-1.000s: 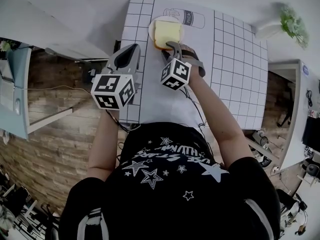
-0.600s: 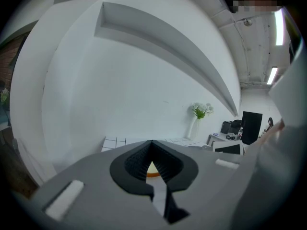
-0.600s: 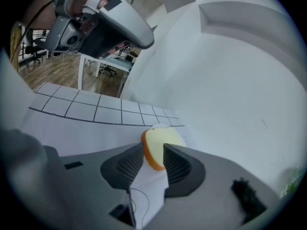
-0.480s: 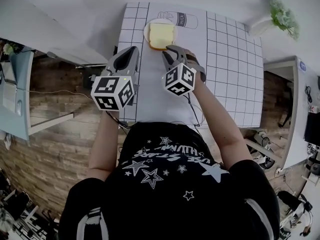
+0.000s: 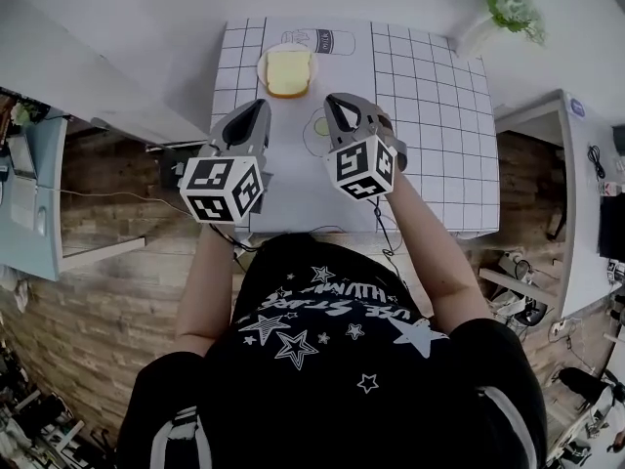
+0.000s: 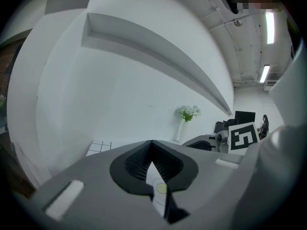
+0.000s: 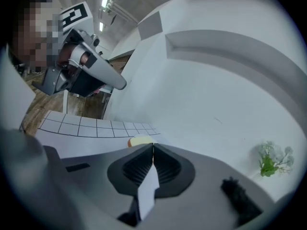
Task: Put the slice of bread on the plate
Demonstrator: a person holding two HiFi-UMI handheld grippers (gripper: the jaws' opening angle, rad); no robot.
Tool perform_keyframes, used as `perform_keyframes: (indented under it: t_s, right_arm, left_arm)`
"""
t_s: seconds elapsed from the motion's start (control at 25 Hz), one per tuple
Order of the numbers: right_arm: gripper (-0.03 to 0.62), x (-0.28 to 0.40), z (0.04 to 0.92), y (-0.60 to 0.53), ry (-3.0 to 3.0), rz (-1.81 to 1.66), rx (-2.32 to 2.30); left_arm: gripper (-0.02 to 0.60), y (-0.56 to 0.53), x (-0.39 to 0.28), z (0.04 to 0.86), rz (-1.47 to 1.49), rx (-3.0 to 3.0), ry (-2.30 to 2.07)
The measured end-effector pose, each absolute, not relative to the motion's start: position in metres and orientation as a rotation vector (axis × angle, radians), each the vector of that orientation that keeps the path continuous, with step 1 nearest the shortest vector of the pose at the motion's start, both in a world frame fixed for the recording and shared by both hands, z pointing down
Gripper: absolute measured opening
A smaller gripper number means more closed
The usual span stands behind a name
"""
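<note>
The bread slice, pale yellow with a brown crust, lies flat on the small white plate at the far end of the gridded mat. My right gripper hangs above the mat, nearer to me than the plate and to its right, jaws shut with nothing between them. From the right gripper view the bread shows just beyond the closed tips. To the left, my left gripper is also shut and empty, apart from the plate. In the left gripper view its tips meet.
A white mat with a grid and printed outlines, among them a milk carton, covers the table. A vase of flowers stands past the far right corner. Wooden floor lies to the left, white walls beyond.
The right gripper drew back from the bread on the plate, rose and shut its jaws. The left gripper also pulled back toward me. The bread stays on the plate.
</note>
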State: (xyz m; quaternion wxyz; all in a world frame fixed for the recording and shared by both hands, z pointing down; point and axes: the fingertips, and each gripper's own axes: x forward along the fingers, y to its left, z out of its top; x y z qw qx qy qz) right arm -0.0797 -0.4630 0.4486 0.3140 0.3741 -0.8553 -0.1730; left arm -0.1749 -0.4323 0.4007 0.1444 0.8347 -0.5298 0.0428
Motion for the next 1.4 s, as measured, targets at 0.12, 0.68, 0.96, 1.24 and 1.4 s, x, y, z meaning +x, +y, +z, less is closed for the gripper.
perform_keyframes:
  t_s: [0.12, 0.68, 0.96, 1.24, 1.4]
  right_arm:
    - [0.015, -0.062, 0.437, -0.449, -2.283, -0.435, 1.011]
    - [0.014, 0.036, 0.41, -0.369, -2.359, -0.321, 1.075]
    - [0.014, 0.079, 0.407, -0.317, -2.389, -0.284, 1.101]
    - [0.014, 0.119, 0.399, -0.261, -2.435, -0.272, 1.103]
    - [0.014, 0.137, 0.395, -0.236, -2.466, -0.272, 1.106]
  left_arm:
    - [0.009, -0.421, -0.157, 0.395, 0.124, 2.426, -1.516]
    - [0.009, -0.363, -0.075, 0.377, 0.169, 2.508, -1.504]
    - [0.009, -0.313, -0.03, 0.38, 0.172, 2.506, -1.493]
    - [0.009, -0.249, 0.004, 0.381, 0.169, 2.49, -1.521]
    - [0.009, -0.219, 0.018, 0.371, 0.158, 2.496, -1.57]
